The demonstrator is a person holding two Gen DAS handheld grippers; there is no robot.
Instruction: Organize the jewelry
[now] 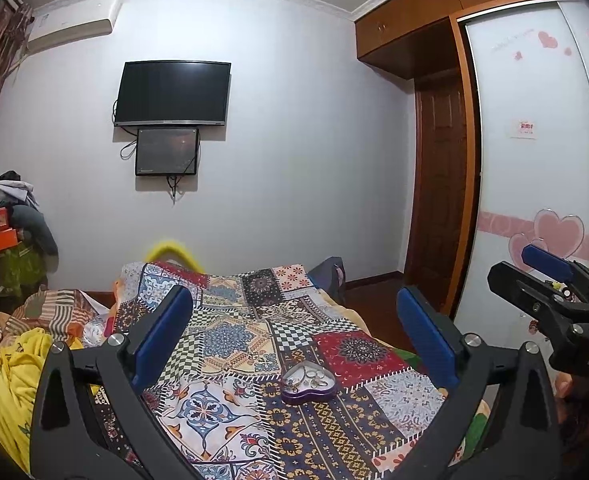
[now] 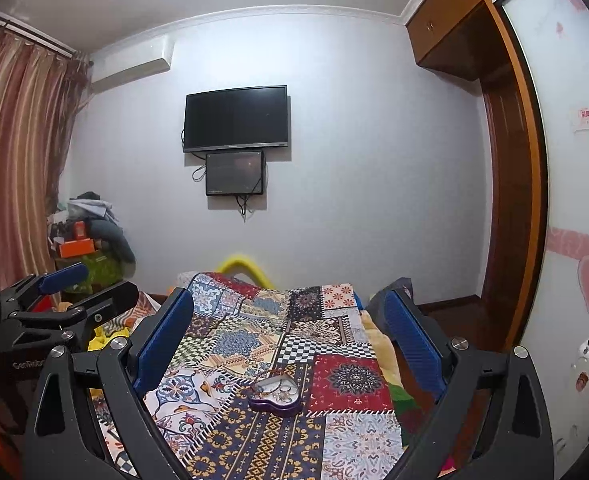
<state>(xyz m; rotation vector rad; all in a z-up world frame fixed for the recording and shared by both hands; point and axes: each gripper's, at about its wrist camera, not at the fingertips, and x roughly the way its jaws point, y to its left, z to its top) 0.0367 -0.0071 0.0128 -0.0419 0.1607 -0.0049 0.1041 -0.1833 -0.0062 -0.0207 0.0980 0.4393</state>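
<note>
1. Purple heart-shaped metal tin (image 1: pixel 309 385), lidless, resting on the patchwork-patterned bedspread (image 1: pixel 230 344) near the bed's close end, framed between both pairs of fingers in either view.
2. Inside the tin: silver rings and thin chains lying loose; separate pieces too small to count.
3. Only from the right wrist: a thin cord trailing out over the tin's far-left rim (image 2: pixel 275 393) onto the bedspread (image 2: pixel 334 432).
4. Left gripper (image 1: pixel 294 340) held above the bed, blue-padded fingers (image 1: pixel 162 336) spread wide, clamping nothing.
5. Right gripper (image 2: pixel 290 344) likewise, fingers (image 2: pixel 412 344) wide apart and empty.
6. Each gripper visible at the edge of the other's view: right at far right, left at far left.
7. Beyond: black wall-mounted television (image 1: pixel 173 93); pale wardrobe door with pink hearts (image 1: pixel 534 160).
</note>
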